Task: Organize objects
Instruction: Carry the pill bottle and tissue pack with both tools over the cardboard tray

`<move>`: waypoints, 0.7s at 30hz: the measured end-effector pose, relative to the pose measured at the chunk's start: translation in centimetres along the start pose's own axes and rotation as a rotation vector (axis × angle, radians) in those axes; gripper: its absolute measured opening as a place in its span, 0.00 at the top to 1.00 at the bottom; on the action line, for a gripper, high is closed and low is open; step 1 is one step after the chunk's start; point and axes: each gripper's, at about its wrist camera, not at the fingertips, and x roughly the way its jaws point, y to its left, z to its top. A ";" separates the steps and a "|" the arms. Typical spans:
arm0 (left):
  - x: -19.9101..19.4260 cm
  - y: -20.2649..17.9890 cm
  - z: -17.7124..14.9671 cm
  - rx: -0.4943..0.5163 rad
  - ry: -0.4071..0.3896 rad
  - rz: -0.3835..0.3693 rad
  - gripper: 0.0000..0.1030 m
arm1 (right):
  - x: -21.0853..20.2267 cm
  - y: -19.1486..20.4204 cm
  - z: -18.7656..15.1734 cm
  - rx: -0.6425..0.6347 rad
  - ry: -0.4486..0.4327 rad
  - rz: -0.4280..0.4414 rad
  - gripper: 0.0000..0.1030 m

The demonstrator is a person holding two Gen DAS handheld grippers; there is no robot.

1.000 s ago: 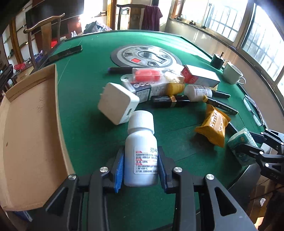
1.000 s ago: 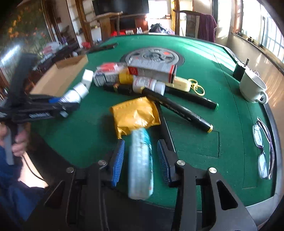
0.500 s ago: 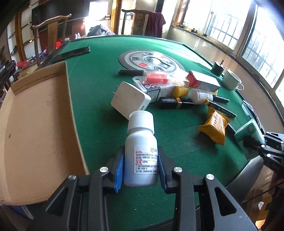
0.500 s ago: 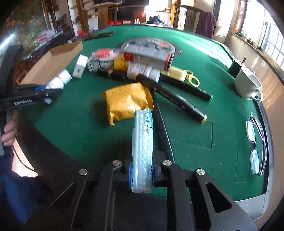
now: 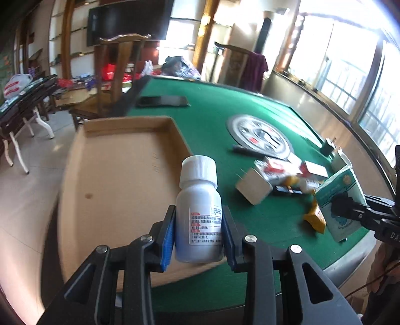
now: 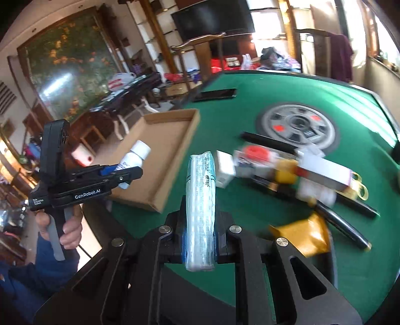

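with the left gripper (image 5: 197,232) clamped on the white bottle (image 5: 198,212), cap forward, the cardboard tray (image 5: 120,180) lies directly beneath; the right gripper (image 6: 200,240), clamping the tissue pack (image 6: 201,207), stands farther off.

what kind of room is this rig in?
Likely a home game room: a green felt mahjong table with a central dial, wooden chairs, a wall TV and a large painting.

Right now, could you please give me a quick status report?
Left tool shut on white bottle, above cardboard tray. Right tool shut on tissue pack. Tray bare, nothing in the way.
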 end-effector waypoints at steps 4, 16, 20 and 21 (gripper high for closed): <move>-2.5 3.5 1.5 -0.027 -0.040 0.061 0.67 | 1.9 3.1 2.9 -0.023 -0.004 0.060 0.87; -2.7 9.3 6.6 -0.064 -0.021 0.135 0.67 | 9.8 8.7 11.4 -0.016 0.064 0.185 0.87; 0.2 10.7 8.6 -0.083 0.028 0.143 0.67 | 13.4 9.9 14.0 0.004 0.098 0.198 0.87; 1.5 11.2 9.0 -0.091 0.048 0.150 0.67 | 14.4 10.1 14.5 0.009 0.105 0.194 0.87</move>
